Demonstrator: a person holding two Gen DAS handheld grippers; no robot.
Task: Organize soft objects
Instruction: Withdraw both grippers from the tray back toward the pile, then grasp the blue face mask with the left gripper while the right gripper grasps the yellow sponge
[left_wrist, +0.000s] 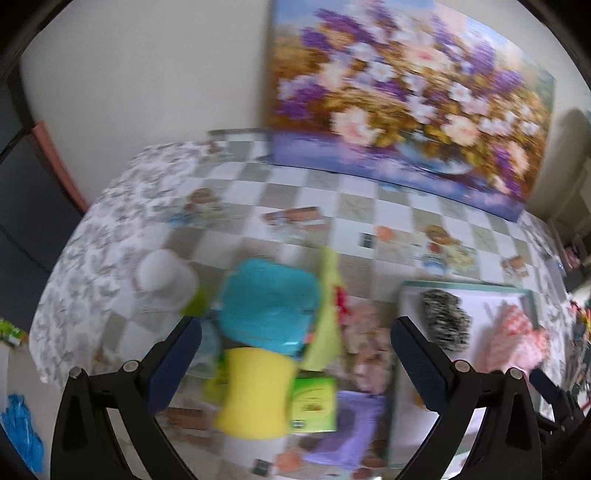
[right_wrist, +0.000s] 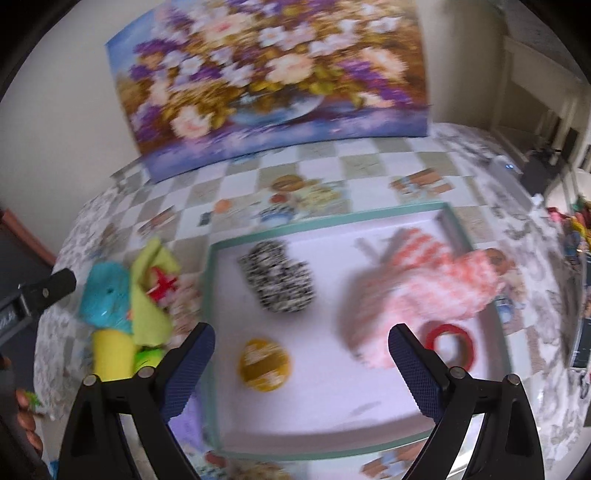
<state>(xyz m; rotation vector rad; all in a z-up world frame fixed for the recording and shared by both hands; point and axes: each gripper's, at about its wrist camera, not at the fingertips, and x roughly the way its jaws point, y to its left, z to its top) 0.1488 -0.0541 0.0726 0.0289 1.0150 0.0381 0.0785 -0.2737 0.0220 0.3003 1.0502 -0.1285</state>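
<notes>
Left gripper (left_wrist: 295, 354): jaws open, yellow sponge (left_wrist: 255, 395) between them, lower centre.
Right gripper (right_wrist: 301, 358): jaws open, empty, above tray (right_wrist: 332, 218).

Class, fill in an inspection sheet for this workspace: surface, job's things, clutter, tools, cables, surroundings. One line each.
Surface: table under a checked, printed cloth.
Job's things: teal-rimmed tray holds a speckled pad, a pink-striped cloth, a yellow disc and a red tape ring; left of it, a pile: blue cloth, yellow sponge, green cloth, purple cloth.
Clutter: white bottle, green packet.
Tools: left tool open above the pile; right tool open above the tray; both hold nothing.
Cables: nothing seen.
Surroundings: flower painting against the wall.
</notes>
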